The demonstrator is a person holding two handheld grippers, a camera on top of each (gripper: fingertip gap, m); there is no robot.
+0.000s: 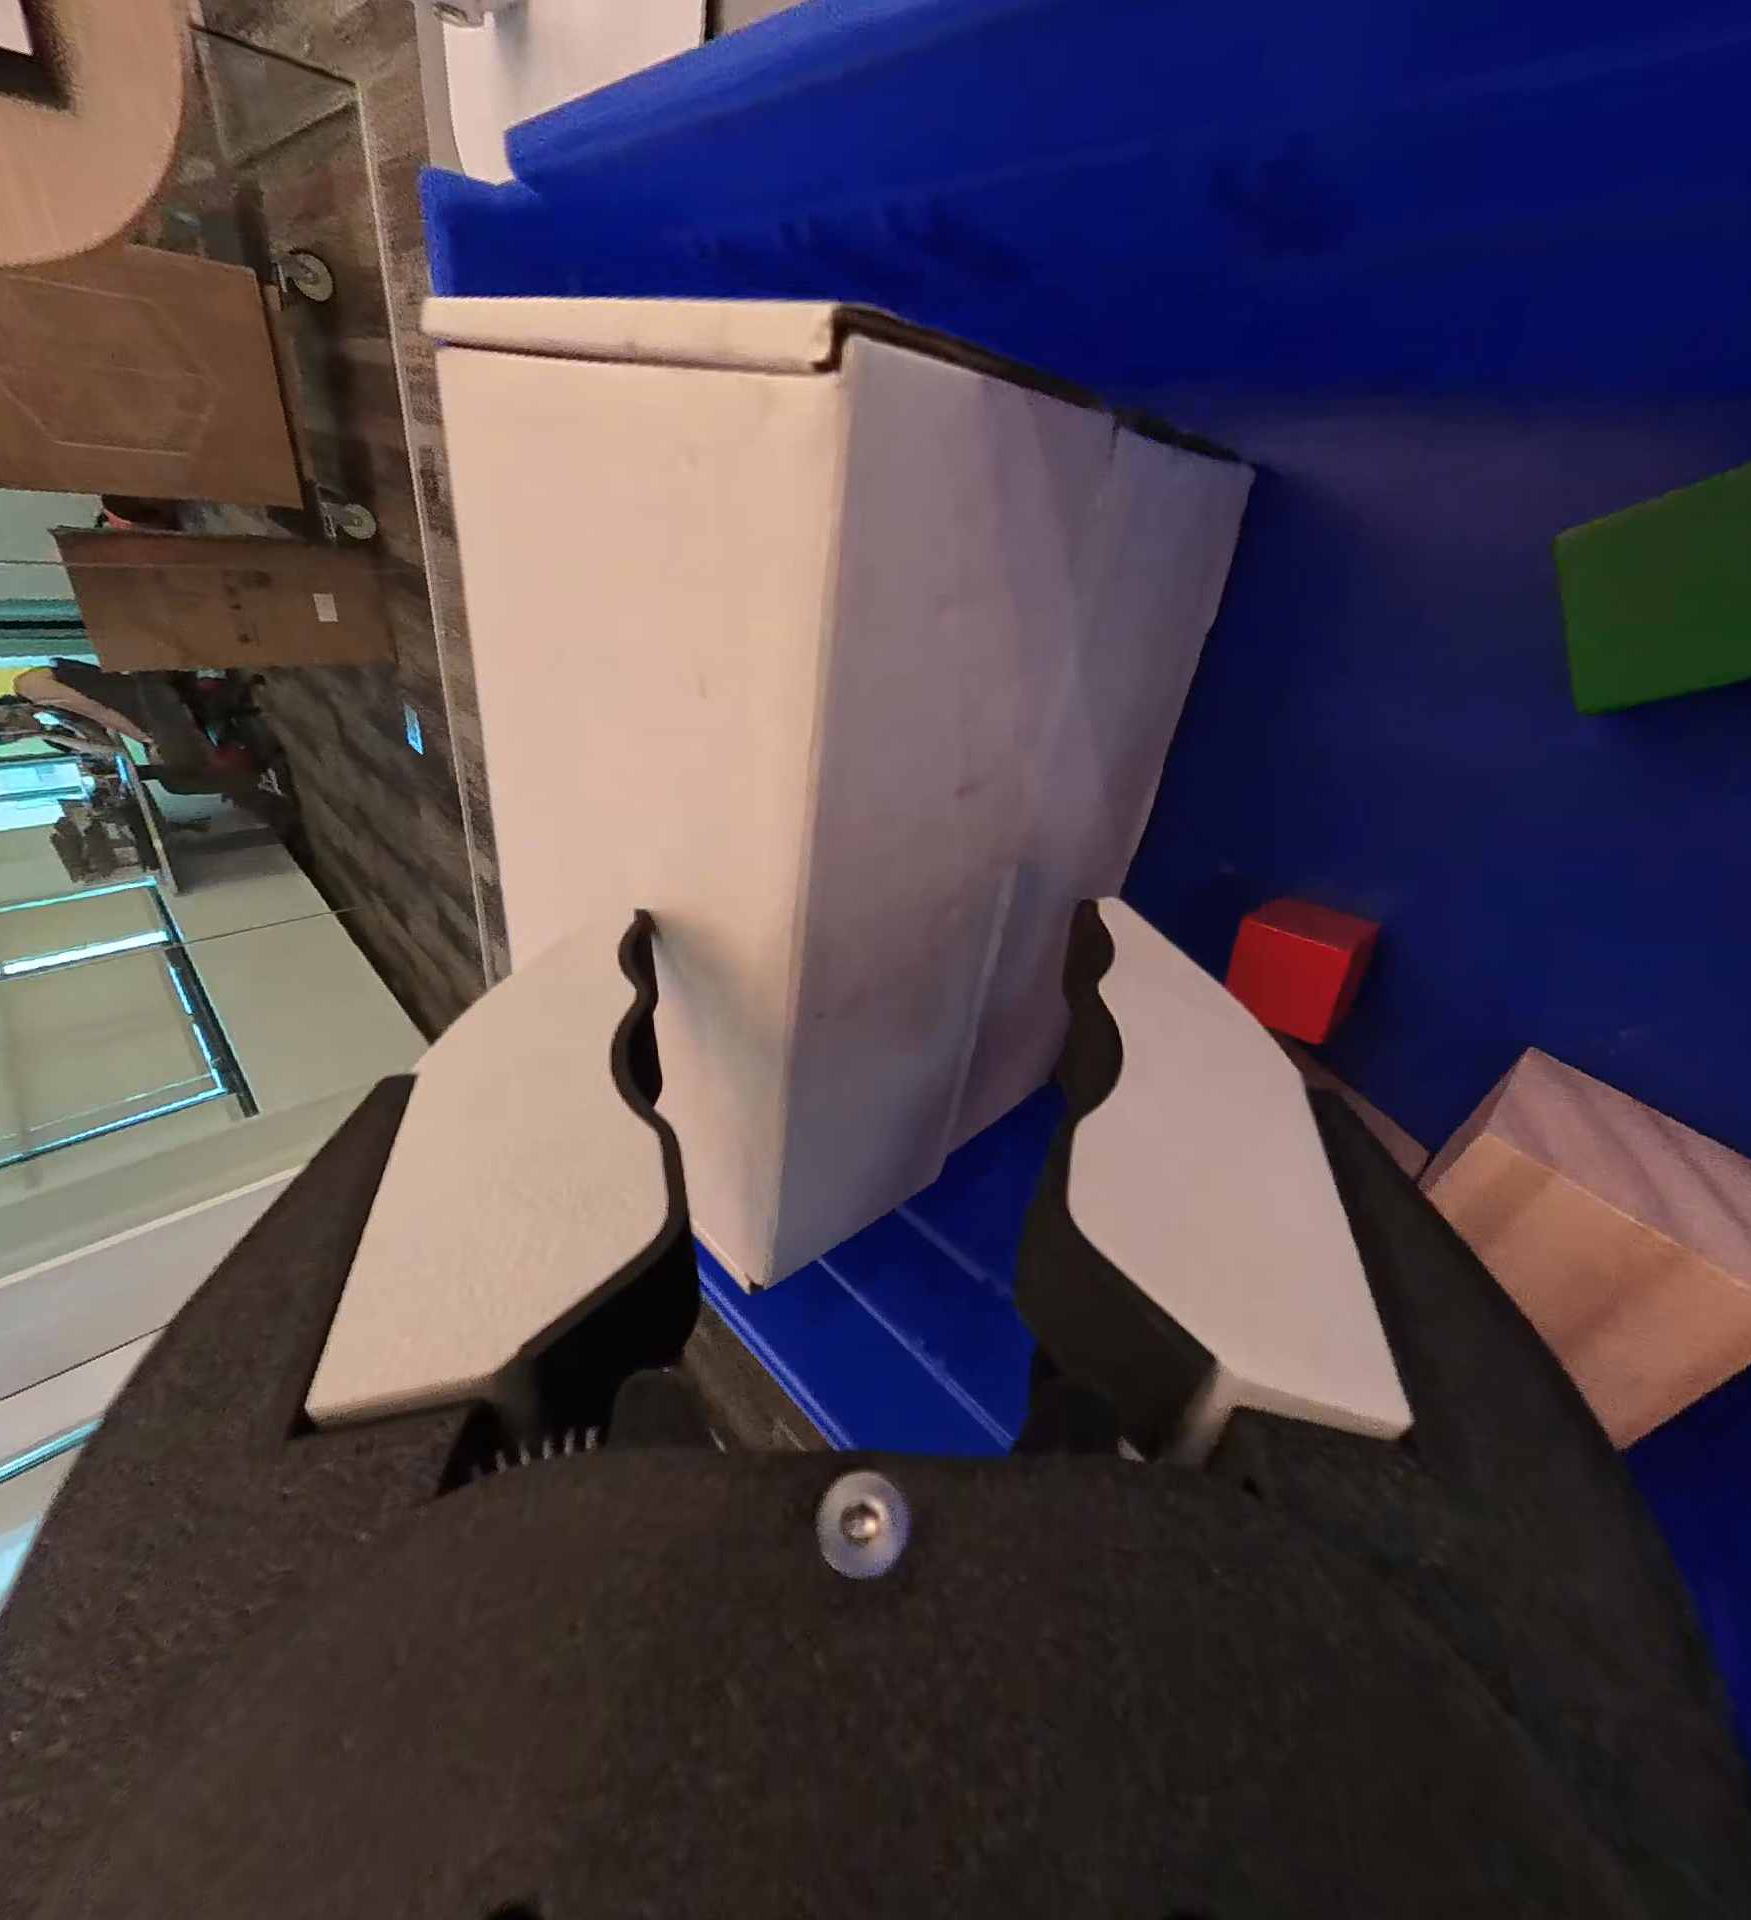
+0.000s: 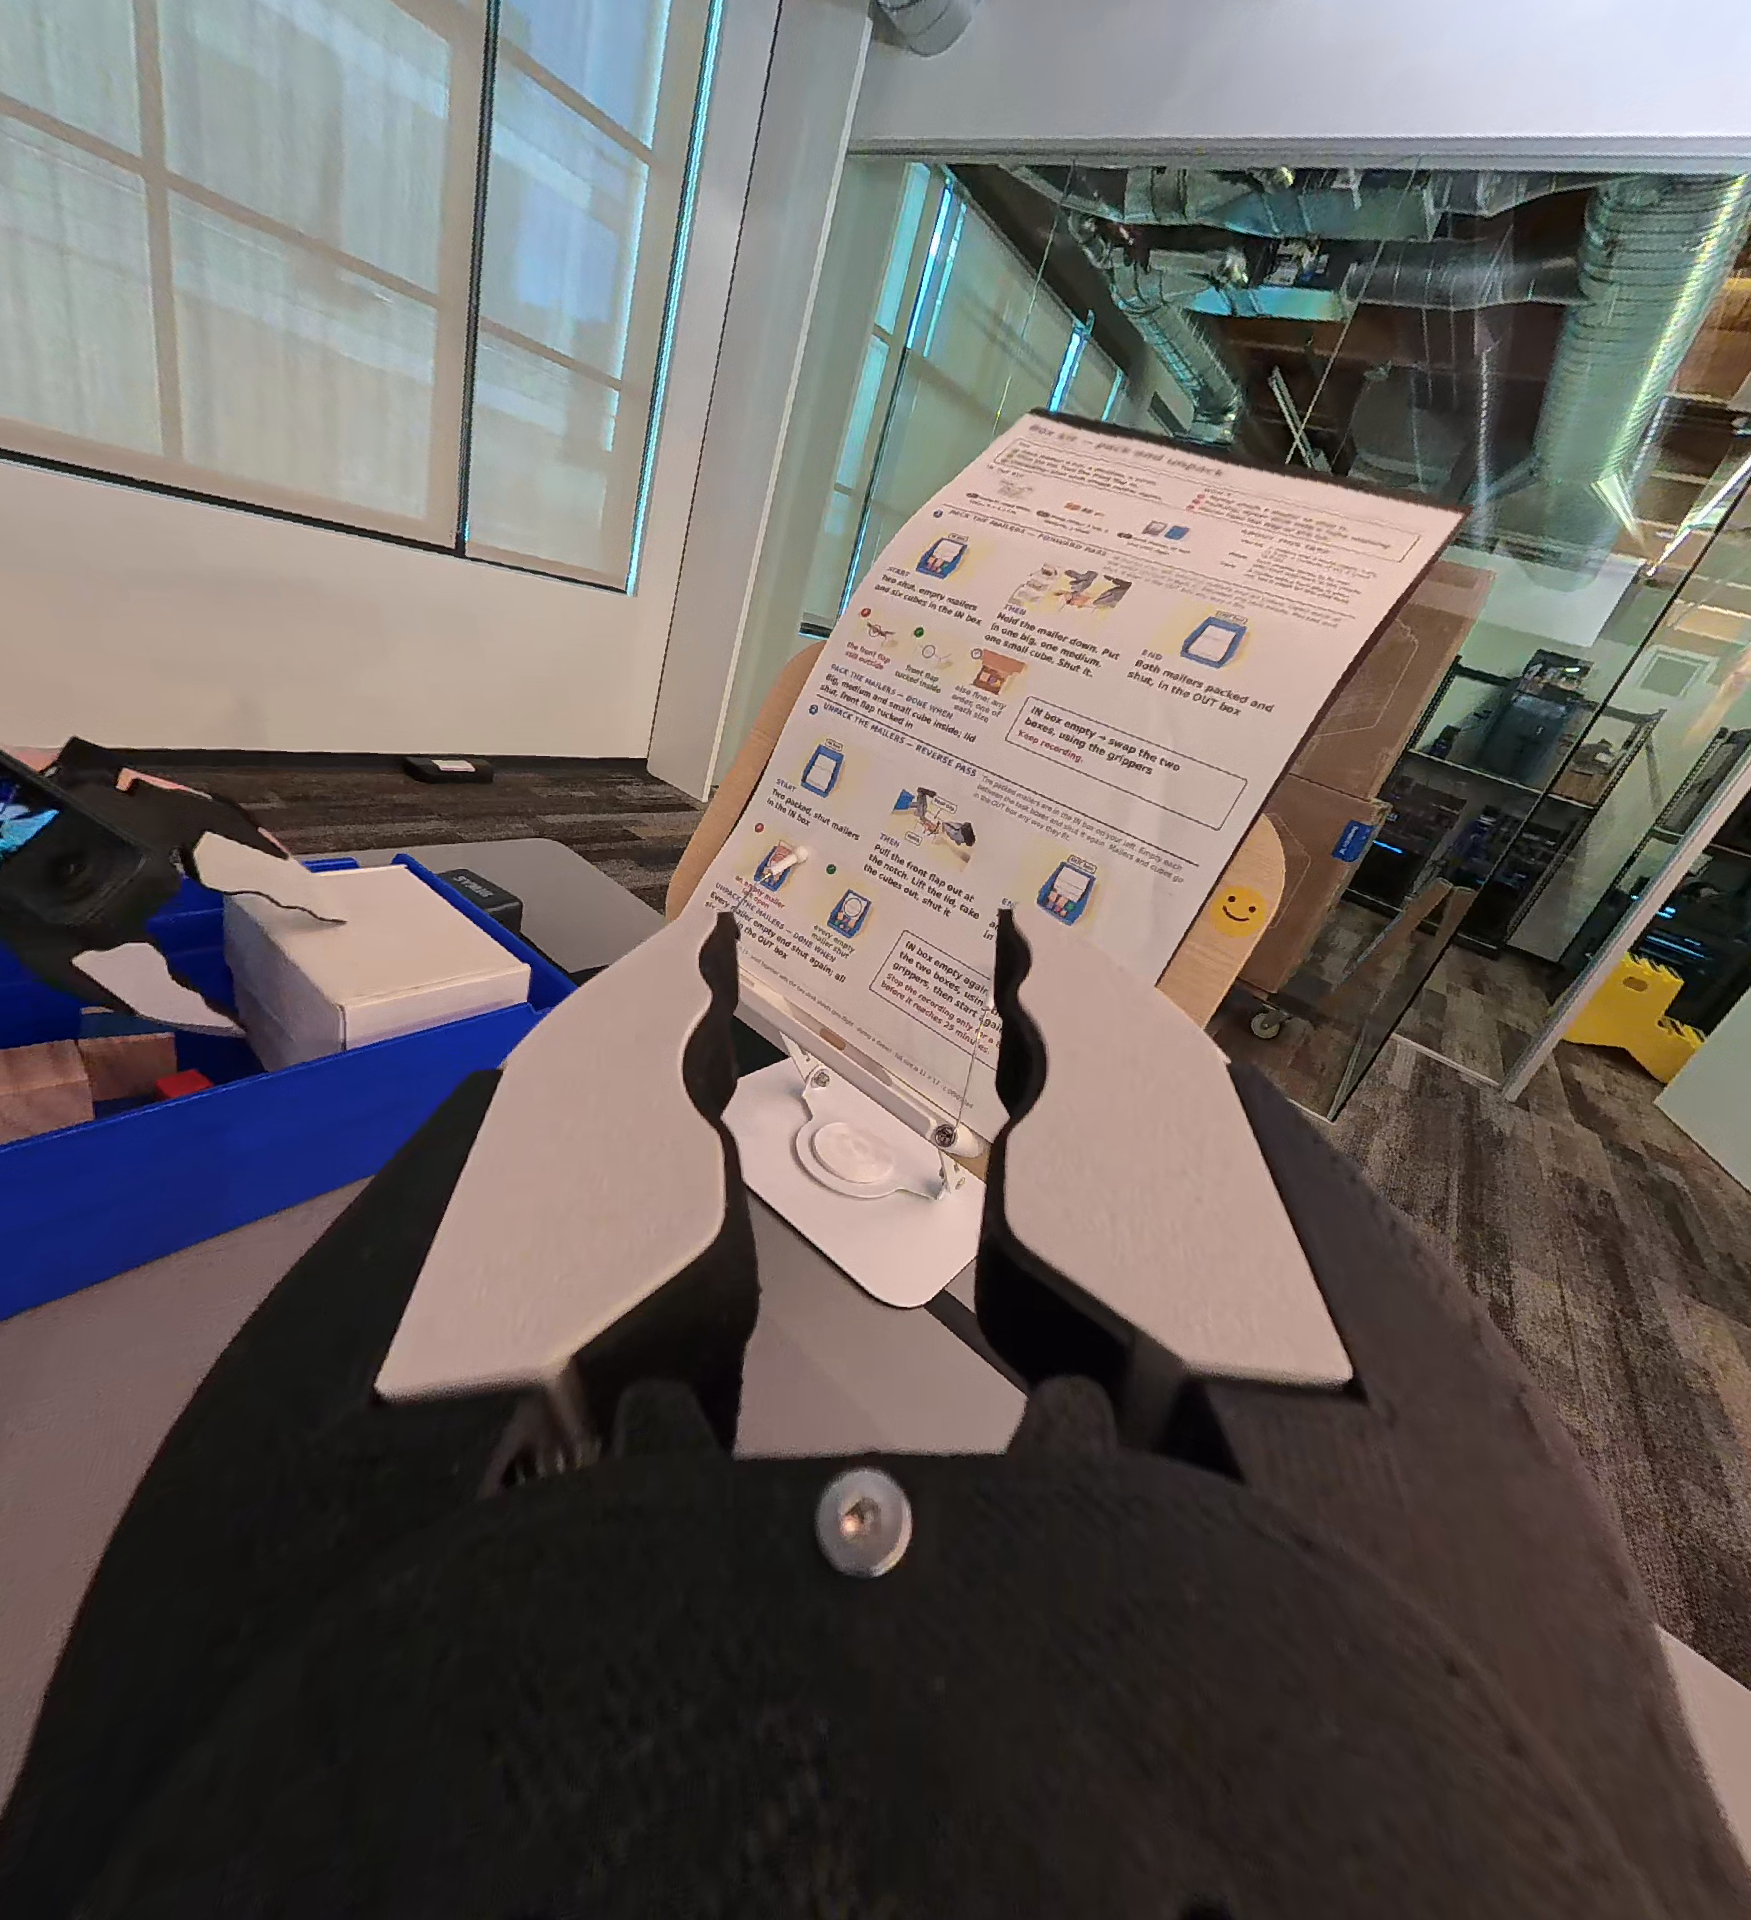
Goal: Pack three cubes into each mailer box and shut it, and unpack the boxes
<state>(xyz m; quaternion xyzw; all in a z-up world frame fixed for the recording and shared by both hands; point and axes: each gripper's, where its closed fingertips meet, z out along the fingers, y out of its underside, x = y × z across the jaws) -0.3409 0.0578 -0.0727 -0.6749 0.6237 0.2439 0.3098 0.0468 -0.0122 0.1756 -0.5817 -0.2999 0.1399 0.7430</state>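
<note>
Blue bin (image 2: 227,1164) on grey table (image 2: 102,1382)

The left wrist view is rolled about a quarter turn: the floor runs up the left edge. It looks along the left tool (image 1: 866,997) from very close at a white mailer box (image 1: 746,727) in a blue bin (image 1: 1370,260).

The right wrist view sits upright above the table (image 2: 123,1403), facing an instruction sheet (image 2: 1058,727) along the right tool (image 2: 860,966).

Shared region: the right wrist view shows the same bin (image 2: 175,1174), box (image 2: 383,966) and left tool (image 2: 258,956) at its left, farther off.
</note>
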